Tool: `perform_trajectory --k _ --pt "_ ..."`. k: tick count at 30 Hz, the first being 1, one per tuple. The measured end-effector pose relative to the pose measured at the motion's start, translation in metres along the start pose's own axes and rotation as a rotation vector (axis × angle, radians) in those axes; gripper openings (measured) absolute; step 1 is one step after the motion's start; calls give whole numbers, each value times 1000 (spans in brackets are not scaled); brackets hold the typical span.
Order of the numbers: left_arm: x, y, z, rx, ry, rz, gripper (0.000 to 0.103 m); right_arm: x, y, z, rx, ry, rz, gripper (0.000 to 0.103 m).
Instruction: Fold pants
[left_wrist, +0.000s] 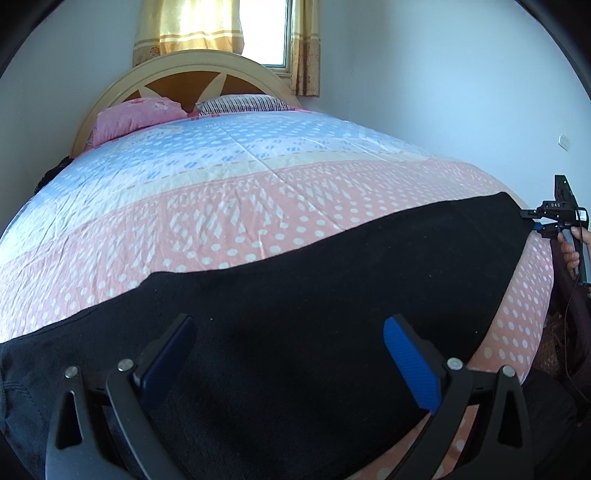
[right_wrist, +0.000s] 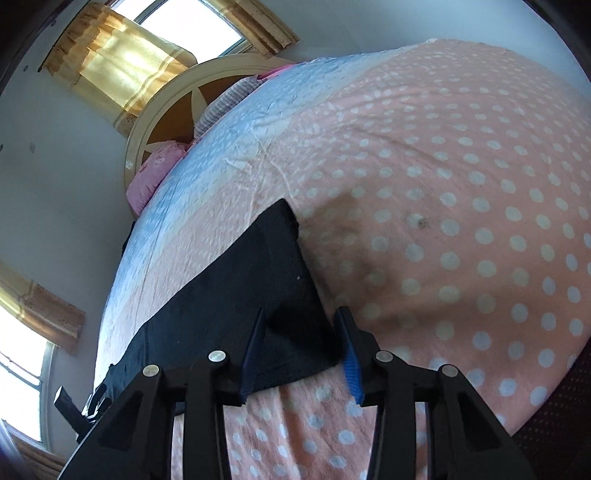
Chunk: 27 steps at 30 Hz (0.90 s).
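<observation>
Pants (left_wrist: 332, 280) laid flat as long black band across bed (left_wrist: 258, 206); no fold made yet; left gripper (left_wrist: 290, 347) held wide apart above cloth; right gripper (right_wrist: 301, 347) straddling hem corner, not clamped

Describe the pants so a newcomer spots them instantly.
Start from the bed with its dotted pink-and-blue cover. Along its near edge, on the pink part, lies a long flat band of cloth: the pants. They are the only plain black thing on the bed; the two pillows sit far off by the headboard.
</observation>
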<state>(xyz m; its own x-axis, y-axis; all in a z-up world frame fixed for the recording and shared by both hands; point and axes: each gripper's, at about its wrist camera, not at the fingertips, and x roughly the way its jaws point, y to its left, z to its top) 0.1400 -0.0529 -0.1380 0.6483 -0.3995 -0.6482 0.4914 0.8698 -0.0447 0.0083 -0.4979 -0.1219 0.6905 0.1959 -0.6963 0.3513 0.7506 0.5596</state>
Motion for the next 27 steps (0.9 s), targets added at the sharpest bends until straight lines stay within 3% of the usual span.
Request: perform_trajectory --k 4,6,15,20,27 --pt "1 1 0 -8 -1 4 103 6 2 -4 -19 11 -7 36" --pt "1 4 0 -15 2 1 103 7 3 -5 -29 18 8 15" --pt "5 5 0 -27 28 63 103 0 21 -8 -60 -66 -2 13" --pt "11 3 1 -49 82 145 103 -8 53 -10 -149 -129 -50 13" --pt "16 0 0 -56 116 183 103 -11 104 -21 -279 -174 -69 13"
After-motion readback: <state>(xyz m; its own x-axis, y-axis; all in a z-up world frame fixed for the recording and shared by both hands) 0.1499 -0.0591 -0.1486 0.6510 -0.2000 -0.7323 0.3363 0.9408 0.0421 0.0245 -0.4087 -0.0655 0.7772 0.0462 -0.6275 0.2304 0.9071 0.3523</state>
